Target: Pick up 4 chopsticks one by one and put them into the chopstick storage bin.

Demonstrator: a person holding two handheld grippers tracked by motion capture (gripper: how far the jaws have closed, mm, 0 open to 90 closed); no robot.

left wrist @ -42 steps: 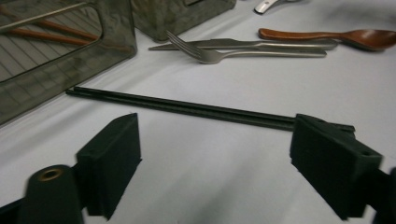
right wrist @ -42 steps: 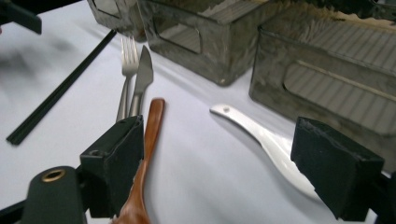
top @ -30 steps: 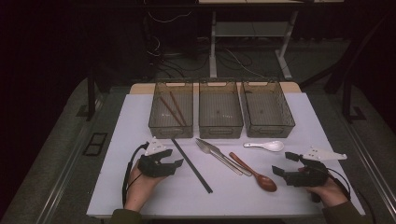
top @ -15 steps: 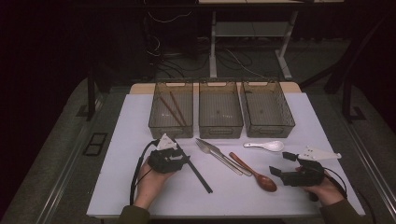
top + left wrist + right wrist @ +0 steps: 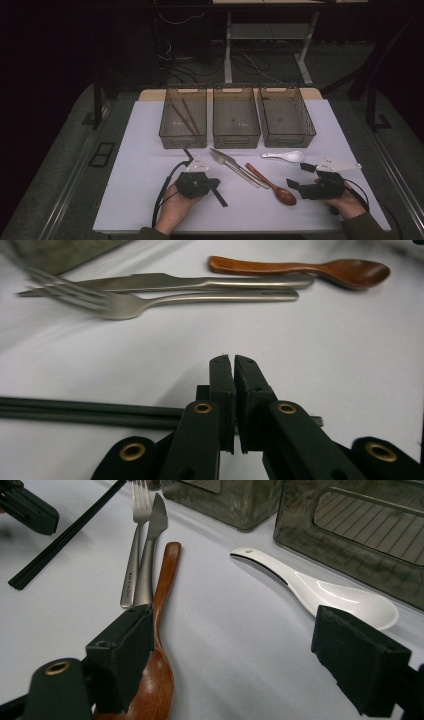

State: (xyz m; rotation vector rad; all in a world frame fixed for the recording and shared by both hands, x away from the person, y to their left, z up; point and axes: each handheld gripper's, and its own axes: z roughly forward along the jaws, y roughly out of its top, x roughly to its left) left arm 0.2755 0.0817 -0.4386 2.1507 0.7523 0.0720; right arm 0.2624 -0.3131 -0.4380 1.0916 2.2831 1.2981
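Note:
My left gripper [image 5: 216, 183] lies over a pair of black chopsticks [image 5: 220, 198] on the white table and points right. In the left gripper view its jaws [image 5: 233, 360] have just been closing and stand pad to pad. The black chopsticks [image 5: 90, 411] run crosswise beneath them, and I see nothing between the pads. My right gripper [image 5: 300, 176] rests at the front right, open. One of its jaws sits by the bowl of a wooden spoon [image 5: 162, 595], the other near a white ceramic spoon [image 5: 325, 592].
A steel fork [image 5: 226, 163] and a knife [image 5: 165, 282] lie side by side mid-table, next to the wooden spoon [image 5: 274, 186]. Three mesh bins [image 5: 236, 141] stand in a row at the back. The left bin holds brown chopsticks [image 5: 186, 118].
My left gripper has moved right, onto the black chopsticks, and its jaws have closed from wide apart. The right gripper and the cutlery have stayed put.

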